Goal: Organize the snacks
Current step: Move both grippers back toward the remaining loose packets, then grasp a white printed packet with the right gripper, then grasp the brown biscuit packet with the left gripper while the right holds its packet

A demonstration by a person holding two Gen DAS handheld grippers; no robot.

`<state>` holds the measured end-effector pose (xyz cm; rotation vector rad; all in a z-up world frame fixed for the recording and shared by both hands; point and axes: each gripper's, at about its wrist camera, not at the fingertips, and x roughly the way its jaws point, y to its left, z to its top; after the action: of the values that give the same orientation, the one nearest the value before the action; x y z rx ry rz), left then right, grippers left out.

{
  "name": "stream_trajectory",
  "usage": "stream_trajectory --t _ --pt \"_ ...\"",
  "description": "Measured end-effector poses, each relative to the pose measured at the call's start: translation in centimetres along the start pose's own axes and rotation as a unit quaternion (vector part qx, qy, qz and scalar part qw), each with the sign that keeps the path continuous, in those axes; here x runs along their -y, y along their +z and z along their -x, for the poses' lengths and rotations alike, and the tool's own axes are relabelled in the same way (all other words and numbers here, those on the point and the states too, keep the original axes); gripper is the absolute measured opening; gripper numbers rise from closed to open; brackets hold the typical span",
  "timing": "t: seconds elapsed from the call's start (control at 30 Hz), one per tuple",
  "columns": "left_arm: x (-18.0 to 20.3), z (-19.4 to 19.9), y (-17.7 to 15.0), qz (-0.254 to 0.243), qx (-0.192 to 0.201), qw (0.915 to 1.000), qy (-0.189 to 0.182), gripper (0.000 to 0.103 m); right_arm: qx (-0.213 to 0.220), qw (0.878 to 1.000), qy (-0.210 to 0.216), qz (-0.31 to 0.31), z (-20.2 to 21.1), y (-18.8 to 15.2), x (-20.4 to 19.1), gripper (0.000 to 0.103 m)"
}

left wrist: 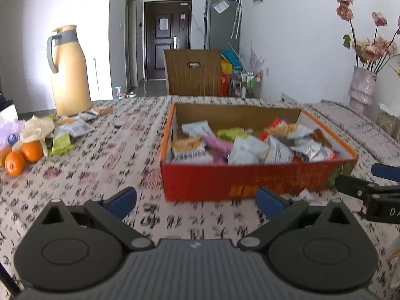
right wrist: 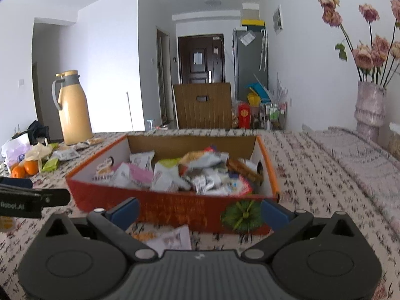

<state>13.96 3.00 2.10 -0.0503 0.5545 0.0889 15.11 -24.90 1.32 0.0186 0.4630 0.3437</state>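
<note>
Red cardboard box [left wrist: 250,180] sat mid-table on the flowery tablecloth [left wrist: 100,175], already piled with snack packets [left wrist: 247,147], so that was pretty clearly the collecting spot. Not everything was in yet though. A loose white packet [right wrist: 172,237] lay on the cloth just in front of the box's near wall, right under the right gripper [right wrist: 200,211], and a bunch more loose packets [left wrist: 72,131] were scattered way off on the left near the yellow thermos jug [left wrist: 70,72] and the oranges [left wrist: 21,156]. My guess is the job was maybe two thirds done, judging by how full the box looked.

Both tools were held low and roughly level, pointed forward at the box from the near side. The left gripper [left wrist: 196,201] had its blue pads spread wide with nothing between them, hovering over bare cloth just short of the box's front left corner. Right one was the same deal: jaws apart, empty, pads framing the box's near wall with that white packet just below and between them. It sat just beside the left one, tips near each other but not touching.

If I had to call it, the white packet was the obvious next grab for the right side, since it was closest. Thin and flat on cloth, so probably fiddly to pinch.
</note>
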Motion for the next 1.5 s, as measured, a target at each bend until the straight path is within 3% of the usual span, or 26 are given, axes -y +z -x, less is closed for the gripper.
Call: stream_trajectory --t 0.43,0.8,0.9,0.97,1.1,1.5 --pt "-1.3 -1.8 -2.4 0.019 -0.023 0.9995 -0.006 0.103 -0.056 0.998 -0.017 0.021 -1.5 -1.9 -1.6 0.103" --pt "-1.7 -2.3 -2.7 0.029 -0.034 0.9989 -0.015 0.103 -0.093 0.995 0.002 0.044 -4.2 -2.2 -3.0 0.102" --pt "-1.9 -2.3 -2.7 0.035 -0.033 0.9987 -0.017 0.103 -0.1 0.994 0.013 0.043 -4.6 -2.2 -3.0 0.089" --pt "-2.0 -2.3 -2.7 0.038 -0.032 0.9986 -0.019 0.103 -0.104 0.994 0.017 0.041 -4.7 -2.3 -3.0 0.068" --pt "-2.1 -2.3 -2.7 0.04 -0.033 0.9984 -0.023 0.103 -0.102 0.994 0.027 0.038 -4.5 -2.2 -3.0 0.046" --pt "-1.9 -2.4 -2.6 0.04 -0.039 0.9984 -0.013 0.103 -0.064 0.997 0.017 0.031 -2.3 -1.5 -2.1 0.042"
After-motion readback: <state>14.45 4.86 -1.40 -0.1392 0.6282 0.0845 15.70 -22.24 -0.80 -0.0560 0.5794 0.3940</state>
